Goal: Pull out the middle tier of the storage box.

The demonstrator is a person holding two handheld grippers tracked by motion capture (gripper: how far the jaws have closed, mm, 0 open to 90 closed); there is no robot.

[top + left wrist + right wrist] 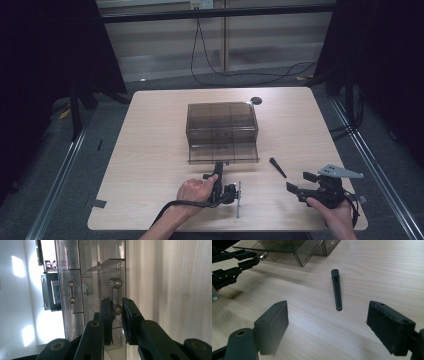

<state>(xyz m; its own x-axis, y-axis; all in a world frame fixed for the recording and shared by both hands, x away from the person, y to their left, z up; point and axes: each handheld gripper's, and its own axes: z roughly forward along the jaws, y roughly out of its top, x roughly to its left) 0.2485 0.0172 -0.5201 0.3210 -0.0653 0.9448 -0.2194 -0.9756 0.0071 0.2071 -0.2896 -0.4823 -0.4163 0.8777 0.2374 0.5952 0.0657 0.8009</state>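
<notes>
- Left gripper (116, 311): jaws clamped on metal drawer handle (115, 296) of smoked acrylic drawer box (222, 130)
- Right gripper (327, 326): jaws wide apart; black clip (336, 288) lies ahead between them on bare tabletop (374, 272)

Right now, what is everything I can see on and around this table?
Smoky clear plastic drawer box: one, brown-grey, table middle, bottom drawer pulled partly out.
Small metal drawer handle: one, silver, on that drawer's front, between the left gripper's fingers.
Slim black plastic clip: one, black, lying flat on the table right of the box.
Light wooden table: one, pale wood.
Black cable: one, on the floor beyond the table.
Left gripper: one, black, closed on the handle.
Right gripper: one, black, fingers wide apart, near the clip.
</notes>
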